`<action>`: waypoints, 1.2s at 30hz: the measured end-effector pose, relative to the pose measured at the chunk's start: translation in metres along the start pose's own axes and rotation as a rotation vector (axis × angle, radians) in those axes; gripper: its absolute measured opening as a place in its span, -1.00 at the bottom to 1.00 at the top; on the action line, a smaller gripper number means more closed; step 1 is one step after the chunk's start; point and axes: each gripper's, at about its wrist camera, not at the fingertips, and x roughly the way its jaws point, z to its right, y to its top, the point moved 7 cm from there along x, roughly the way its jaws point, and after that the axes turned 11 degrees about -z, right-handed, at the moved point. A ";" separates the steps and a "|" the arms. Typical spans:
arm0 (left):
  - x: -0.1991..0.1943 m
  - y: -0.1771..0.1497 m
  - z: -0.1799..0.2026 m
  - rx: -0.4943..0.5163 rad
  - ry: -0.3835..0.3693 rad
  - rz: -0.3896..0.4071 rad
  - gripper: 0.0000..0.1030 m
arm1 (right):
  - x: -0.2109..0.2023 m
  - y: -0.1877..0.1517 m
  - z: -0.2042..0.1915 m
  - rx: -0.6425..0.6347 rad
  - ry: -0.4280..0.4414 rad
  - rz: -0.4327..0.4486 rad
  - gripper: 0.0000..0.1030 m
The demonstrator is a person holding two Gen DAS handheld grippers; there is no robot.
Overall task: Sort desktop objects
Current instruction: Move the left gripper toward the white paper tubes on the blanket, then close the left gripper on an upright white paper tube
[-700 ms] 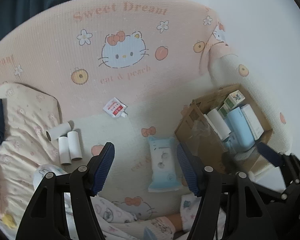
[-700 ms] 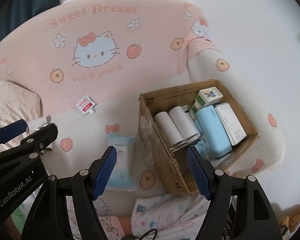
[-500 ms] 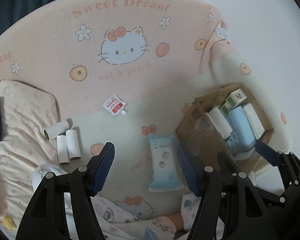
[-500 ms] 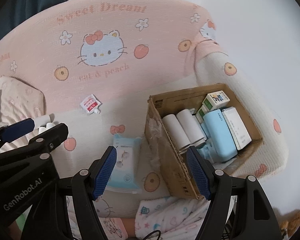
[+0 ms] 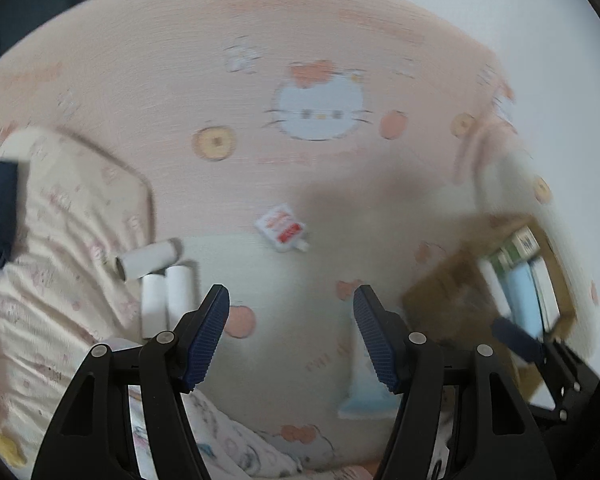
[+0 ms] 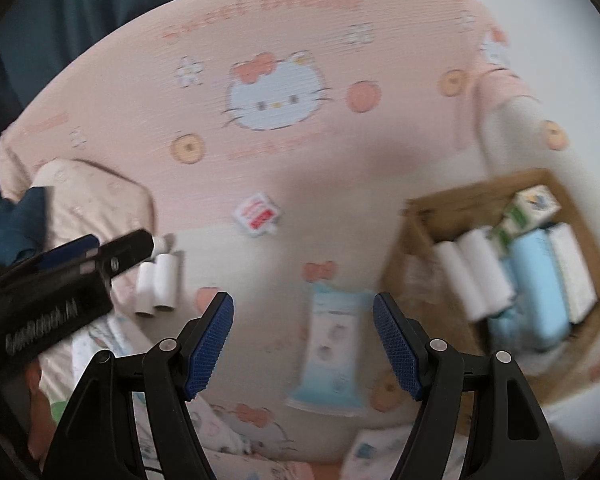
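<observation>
Left wrist view

1. Left gripper [image 5: 291, 334]: jaws spread wide, nothing between the pads, pointing steeply down at the blanket [image 5: 260, 80]. Released, probably because no item has been chosen for pickup yet.
2. Paper rolls [image 5: 166, 294]: three white rolls, beyond and to the left of the left jaw tip; two lie side by side, the third lies across their far ends. Loose on the bedding, so they appear not yet sorted.
3. Sachet [image 5: 282, 227]: small white packet with red print, straight ahead of the jaws and well beyond them. Also loose.
4. Wipes pack [image 5: 366, 384]: pale blue, largely hidden behind the right jaw; blurred.
5. Cardboard box [image 5: 440, 300]: far right of the jaws, already holding several items; evidently the collection point.

Right wrist view

6. Right gripper [image 6: 303, 346]: jaws likewise released and empty, angled down.
7. Wipes pack [image 6: 332, 344]: lies lengthwise between the two jaws on the blanket below, not touched. Judged the likeliest next pickup for this side.
8. Cardboard box [image 6: 412, 236]: just right of the right jaw; rolls, a blue case and small cartons packed inside in rows, leaving little spare room.
9. Paper rolls [image 6: 158, 284]: left of the left jaw, near the other gripper's tip.
10. Sachet [image 6: 257, 214]: ahead, well beyond the jaws.
</observation>
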 end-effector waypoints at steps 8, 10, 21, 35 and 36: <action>0.033 0.006 -0.068 -0.178 -0.130 -0.029 0.13 | 0.056 0.007 -0.044 -0.015 0.201 -0.041 0.37; 0.045 0.005 -0.080 -0.218 -0.143 -0.062 -0.03 | 0.074 0.008 -0.050 0.018 0.224 -0.049 0.37; 0.128 -0.003 -0.141 -0.345 -0.043 -0.209 -0.05 | 0.150 0.005 -0.075 -0.043 0.245 0.019 0.37; 0.212 -0.004 -0.157 -0.313 0.101 -0.412 -0.34 | 0.222 -0.008 -0.115 -0.108 0.276 -0.136 0.37; 0.215 -0.005 -0.157 -0.319 0.079 -0.418 -0.35 | 0.225 -0.009 -0.119 -0.121 0.287 -0.139 0.37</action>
